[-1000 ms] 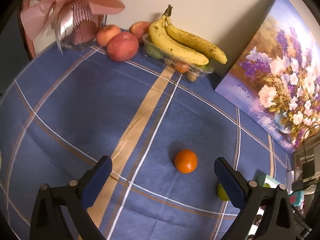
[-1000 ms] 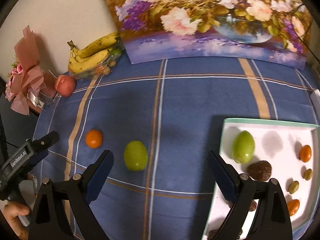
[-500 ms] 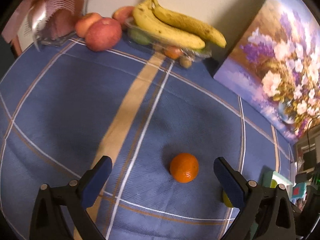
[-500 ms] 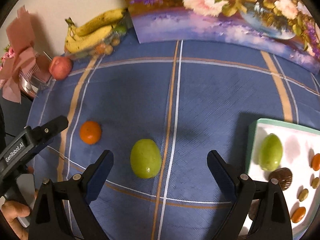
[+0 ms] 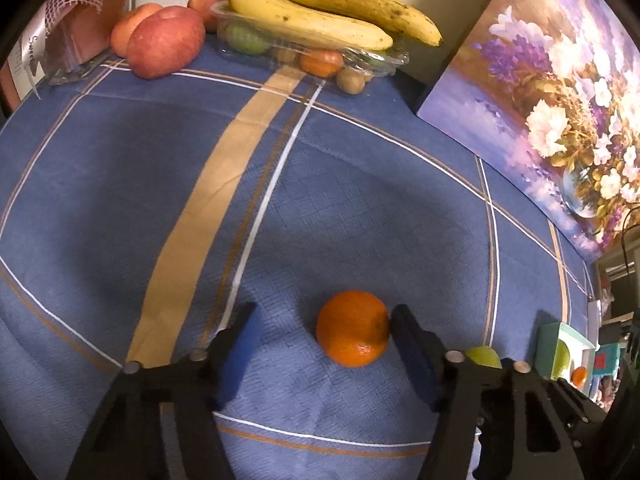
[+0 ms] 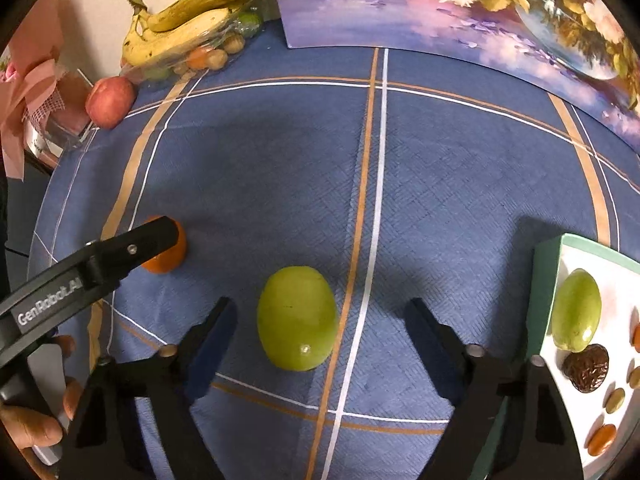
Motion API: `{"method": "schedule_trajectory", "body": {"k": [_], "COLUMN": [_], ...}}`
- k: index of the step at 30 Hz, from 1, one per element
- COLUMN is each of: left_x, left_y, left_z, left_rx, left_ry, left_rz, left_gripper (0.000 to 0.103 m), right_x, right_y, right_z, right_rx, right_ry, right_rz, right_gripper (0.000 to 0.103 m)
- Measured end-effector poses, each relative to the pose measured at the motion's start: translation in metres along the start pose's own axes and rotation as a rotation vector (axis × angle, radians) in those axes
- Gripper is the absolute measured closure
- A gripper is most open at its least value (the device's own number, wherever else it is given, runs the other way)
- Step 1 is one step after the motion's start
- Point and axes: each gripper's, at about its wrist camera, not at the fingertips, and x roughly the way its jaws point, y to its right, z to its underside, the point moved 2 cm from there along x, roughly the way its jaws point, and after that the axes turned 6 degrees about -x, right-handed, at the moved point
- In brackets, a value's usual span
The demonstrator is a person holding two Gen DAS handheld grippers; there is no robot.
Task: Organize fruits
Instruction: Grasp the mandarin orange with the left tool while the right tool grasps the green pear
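Orange tangerine (image 5: 353,334) round, glossy, between left gripper (image 5: 324,330) fingers.

White lettering "GenRobot.AI" printed along black body of left gripper (image 6: 156,240), readable in right wrist view. Partial dark script "Swee…" on clear wrapper of gift box (image 5: 68,44), left wrist view; remainder illegible.

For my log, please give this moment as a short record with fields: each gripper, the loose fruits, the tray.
left gripper: open, around the orange; right finger touching or nearly touching it
right gripper: open, around the green fruit, not touching
tray: white, teal rim; holds another green fruit, a dark wrinkled fruit, small pieces
cloth: blue plaid
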Motion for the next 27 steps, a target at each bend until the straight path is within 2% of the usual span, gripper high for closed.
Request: {"method": "schedule_trajectory", "body": {"k": [3,4,6,9,27], "left_x": [-0.001,-0.001,-0.002,-0.003,-0.03], "left_y": [0.003,0.005,0.008,0.008,0.012], "left_z": [0.0,0.0,0.001,0.001,0.025], "left_rx": [-0.006,-0.003,0.016,0.012,0.018], "left_ry": [-0.007,-0.008,-0.005,-0.005,0.01], "left_rz": [0.063,0.073,0.06,0.066,0.066], "left_gripper": [0.062,0.064,0.064,0.064,0.065], "right_x": [0.001,0.002,0.002,0.002,-0.03], "right_y": [-0.002,-0.003,-0.004,-0.004,0.0], "right_z": [0.0,0.0,0.001,0.002,0.027], "right_rx": [-0.006,-0.009,-0.01,-0.004,0.004], "right_ry": [-0.005,-0.004,-0.003,-0.002,0.023], "right_rz": [0.001,0.001,-0.007,-0.025,-0.025], "right_gripper": [0.04,0.041,0.053,0.061,0.062]}}
